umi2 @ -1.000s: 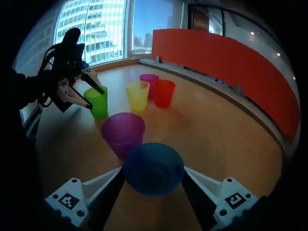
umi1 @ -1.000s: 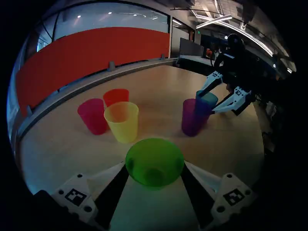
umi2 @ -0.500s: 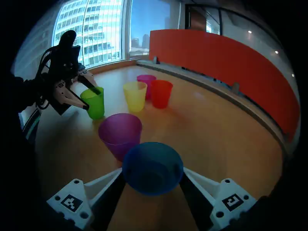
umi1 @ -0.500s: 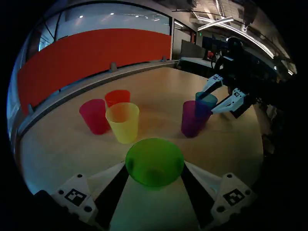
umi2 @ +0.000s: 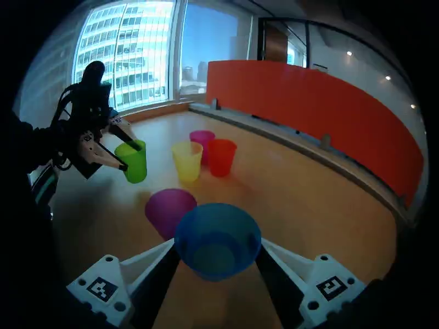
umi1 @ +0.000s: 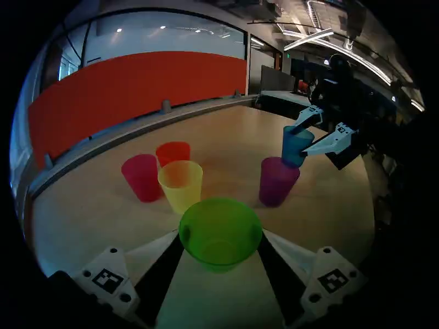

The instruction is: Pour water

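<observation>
In the left gripper view my left gripper [umi1: 220, 241] is shut on a green cup [umi1: 220, 230], held upright above the wooden table [umi1: 329, 208]. That green cup [umi2: 131, 160] and the left gripper [umi2: 123, 151] also appear far left in the right gripper view. My right gripper [umi2: 218, 247] is shut on a blue cup [umi2: 218, 238] with a little water in it, lifted off the table. The blue cup [umi1: 295, 145] hangs just above and behind a purple cup [umi1: 276, 181], clamped by the right gripper [umi1: 318, 131]. The purple cup [umi2: 169, 211] stands on the table below the blue one.
A yellow cup [umi1: 180, 185], a pink cup [umi1: 141, 176] and an orange cup [umi1: 173, 152] stand grouped on the table; the same yellow cup [umi2: 187, 160], pink cup [umi2: 201, 140] and orange cup [umi2: 221, 157] show mid-table. An orange wall panel [umi1: 137, 90] runs along the far edge.
Both grippers have risen with their cups. The blue cup has come up from beside the purple cup to above its rim, and the green cup now hangs clear of the table.
</observation>
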Available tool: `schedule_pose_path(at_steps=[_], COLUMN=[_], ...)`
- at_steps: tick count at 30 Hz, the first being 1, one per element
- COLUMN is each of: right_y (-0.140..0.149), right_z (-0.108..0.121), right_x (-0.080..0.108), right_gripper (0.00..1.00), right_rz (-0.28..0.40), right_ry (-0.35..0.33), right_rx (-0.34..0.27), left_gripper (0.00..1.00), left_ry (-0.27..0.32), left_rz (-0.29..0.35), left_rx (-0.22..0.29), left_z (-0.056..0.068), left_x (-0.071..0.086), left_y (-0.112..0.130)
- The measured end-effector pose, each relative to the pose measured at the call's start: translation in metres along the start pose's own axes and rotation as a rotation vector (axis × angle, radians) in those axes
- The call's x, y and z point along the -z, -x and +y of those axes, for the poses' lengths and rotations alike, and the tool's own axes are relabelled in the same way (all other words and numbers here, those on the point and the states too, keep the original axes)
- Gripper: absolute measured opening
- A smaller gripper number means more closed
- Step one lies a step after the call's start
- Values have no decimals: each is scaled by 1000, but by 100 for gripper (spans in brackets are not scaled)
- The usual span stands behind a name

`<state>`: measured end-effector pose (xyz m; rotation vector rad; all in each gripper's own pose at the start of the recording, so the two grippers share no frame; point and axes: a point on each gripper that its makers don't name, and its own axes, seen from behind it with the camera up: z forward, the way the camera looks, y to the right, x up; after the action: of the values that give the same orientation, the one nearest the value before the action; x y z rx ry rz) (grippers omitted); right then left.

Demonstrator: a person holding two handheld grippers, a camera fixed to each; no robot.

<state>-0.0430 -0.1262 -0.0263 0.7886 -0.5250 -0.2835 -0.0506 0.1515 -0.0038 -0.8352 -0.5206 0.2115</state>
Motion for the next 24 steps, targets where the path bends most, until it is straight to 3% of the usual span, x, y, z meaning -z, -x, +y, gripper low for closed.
schedule_pose_path(at_steps=[11, 24], right_y=[-43, -92], right_z=[9, 13], right_x=[20, 41], right_gripper=[89, 89], right_rz=[97, 213], right_ry=[30, 53], right_rx=[6, 9], left_gripper=[87, 87], left_ry=[-29, -84], left_rz=[69, 181], left_rx=[5, 1], left_z=[1, -13], left_x=[10, 31], left_y=[-25, -75])
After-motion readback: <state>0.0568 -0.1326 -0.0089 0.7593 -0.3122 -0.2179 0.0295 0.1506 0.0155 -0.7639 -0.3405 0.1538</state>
